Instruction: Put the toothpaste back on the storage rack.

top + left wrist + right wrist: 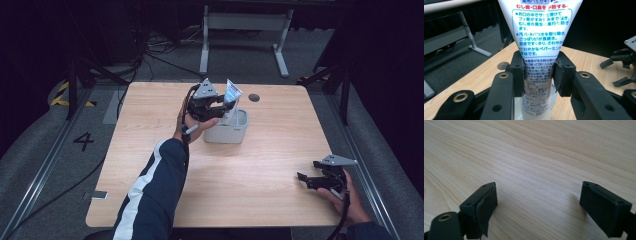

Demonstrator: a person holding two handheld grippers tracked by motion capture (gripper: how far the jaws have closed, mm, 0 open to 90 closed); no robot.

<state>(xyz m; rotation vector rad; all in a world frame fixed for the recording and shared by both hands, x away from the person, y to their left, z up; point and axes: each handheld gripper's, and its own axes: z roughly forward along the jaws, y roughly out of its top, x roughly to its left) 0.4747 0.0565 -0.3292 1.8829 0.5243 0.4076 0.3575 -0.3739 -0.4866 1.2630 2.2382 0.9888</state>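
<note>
High overview, two close claw-mounted cameras

Tube: white, printed with blue and red Japanese lettering inside a blue outline. Tub: pale grey-white, at 3 o'clock of the left tool. Left tool and right tool: black, each with a grey plate and brass-coloured eyelets. Counter: light wood grain. Sleeve: navy with a white stripe.

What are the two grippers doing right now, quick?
Left gripper: closed on the toothpaste tube, above the white container.
Right gripper: open, holding nothing, over the wooden table.
</note>
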